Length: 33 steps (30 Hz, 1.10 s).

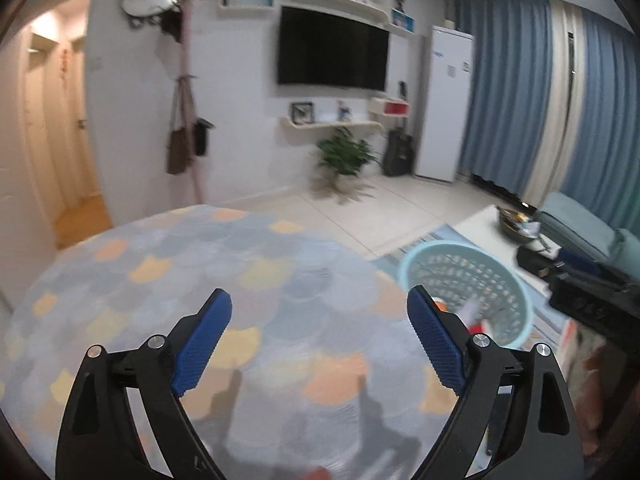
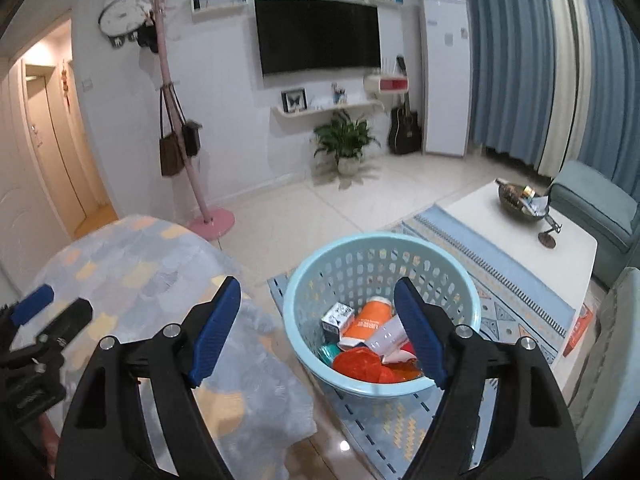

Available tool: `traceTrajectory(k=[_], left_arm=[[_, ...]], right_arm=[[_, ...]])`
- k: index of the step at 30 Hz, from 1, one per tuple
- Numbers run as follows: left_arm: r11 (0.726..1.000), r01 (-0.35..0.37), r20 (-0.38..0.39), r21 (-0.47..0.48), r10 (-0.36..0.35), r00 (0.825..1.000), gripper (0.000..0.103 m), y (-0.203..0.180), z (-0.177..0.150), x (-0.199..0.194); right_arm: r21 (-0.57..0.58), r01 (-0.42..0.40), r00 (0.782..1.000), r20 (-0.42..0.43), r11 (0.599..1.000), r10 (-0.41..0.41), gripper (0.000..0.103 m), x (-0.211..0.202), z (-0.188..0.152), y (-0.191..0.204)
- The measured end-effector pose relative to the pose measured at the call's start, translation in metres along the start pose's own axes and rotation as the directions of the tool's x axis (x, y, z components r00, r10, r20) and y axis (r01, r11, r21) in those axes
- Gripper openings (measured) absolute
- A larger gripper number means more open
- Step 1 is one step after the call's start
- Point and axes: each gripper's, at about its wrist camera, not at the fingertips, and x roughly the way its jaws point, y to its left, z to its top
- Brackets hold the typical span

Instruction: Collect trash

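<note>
The left gripper [image 1: 319, 312] hangs above the bench [image 1: 168, 280], a round top under a cloth of grey, blue and orange scales, with its blue-padded jaws spread wide and nothing between them. The cloth ahead of it lies bare up to the curved far edge. The right gripper [image 2: 318, 300] is out past the bench's right edge, jaws likewise spread and empty, over the pale blue basket [image 2: 320, 268]. That basket stands on the patterned rug [image 2: 504, 312] just off the bench's right edge, and the trash [image 2: 370, 340] lies in its bottom: an orange tube, a small printed box, a white wrapper, crumpled red plastic and something teal. From the left wrist view the same basket shows beyond the right jaw, blurred. Beyond the rug's far-right side stands a white coffee table [image 2: 480, 216] carrying a dark bowl. Open tiled floor [image 2: 304, 208] stretches from bench and basket to the wall with the television.
</note>
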Motion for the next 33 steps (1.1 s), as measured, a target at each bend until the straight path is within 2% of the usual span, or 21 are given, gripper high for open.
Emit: traceTrajectory(k=[3,6,14,18,22,28,33], left_arm=[[0.998,-0.065,0.065,0.004,0.064,0.996,0.087,0.004,-0.006,-0.011],[0.997,-0.078,0.099,-0.017,0.08,0.992,0.088,0.01,-0.007,-0.019],[0.991,-0.127,0.175,-0.039,0.132,0.976,0.096,0.012,-0.023,-0.036],[0.992,-0.117,0.151,-0.053,0.124,0.981,0.096,0.017,-0.027,-0.032],[0.989,-0.136,0.166,-0.058,0.144,0.976,0.096,0.018,-0.029,-0.037],[0.989,-0.131,0.161,-0.07,0.14,0.977,0.096,0.019,-0.029,-0.04],[0.986,-0.142,0.156,-0.084,0.154,0.976,0.096,0.021,-0.029,-0.042]], right_arm=[[-0.003,0.007,0.998,0.059,1.0,-0.007,0.075,-0.014,0.001,0.002],[0.008,-0.017,0.997,0.069,1.0,0.016,0.075,-0.021,0.003,0.004],[-0.037,0.061,0.986,0.159,0.997,-0.055,0.075,-0.036,-0.007,0.014],[-0.034,0.073,0.982,0.176,0.997,-0.066,0.075,-0.036,-0.015,0.014],[-0.023,0.067,0.979,0.193,0.997,-0.061,0.075,-0.04,-0.021,0.016],[-0.039,0.059,0.973,0.224,0.998,-0.048,0.075,-0.046,-0.023,0.02],[-0.045,0.063,0.978,0.202,0.997,-0.052,0.075,-0.04,-0.026,0.02]])
